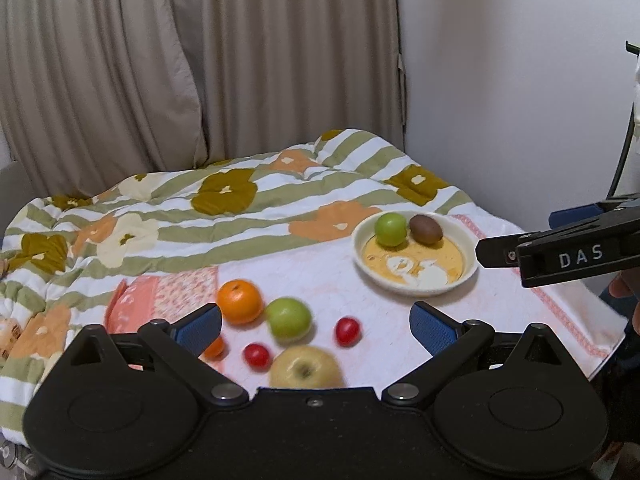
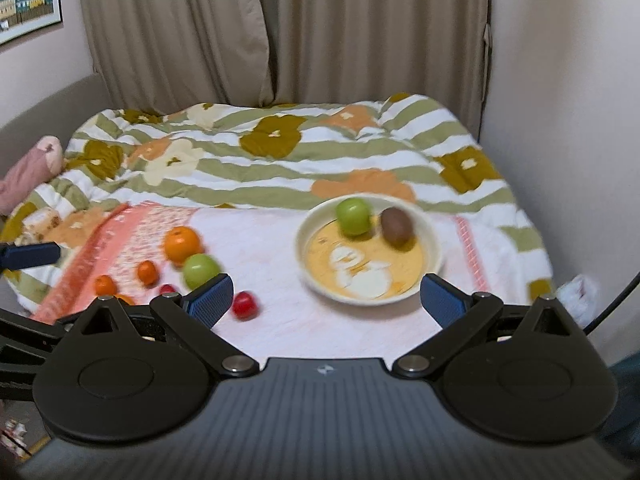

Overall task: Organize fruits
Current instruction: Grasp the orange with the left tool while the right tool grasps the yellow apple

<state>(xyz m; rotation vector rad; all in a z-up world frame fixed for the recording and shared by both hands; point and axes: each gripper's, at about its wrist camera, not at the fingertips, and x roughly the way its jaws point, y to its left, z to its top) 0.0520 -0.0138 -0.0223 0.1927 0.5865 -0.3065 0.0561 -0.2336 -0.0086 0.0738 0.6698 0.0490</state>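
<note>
A cream bowl with a yellow printed floor stands on a pale pink towel and holds a green apple and a brown kiwi. Loose on the towel to the left lie an orange, a second green apple, small red fruits, small tangerines and a yellow apple. My left gripper is open above the loose fruit, nothing between its blue pads. My right gripper is open in front of the bowl, empty.
A striped flowered quilt covers the bed behind the towel. Beige curtains and a white wall close the back. The right gripper's body reaches in from the right edge of the left wrist view. A pink cushion lies far left.
</note>
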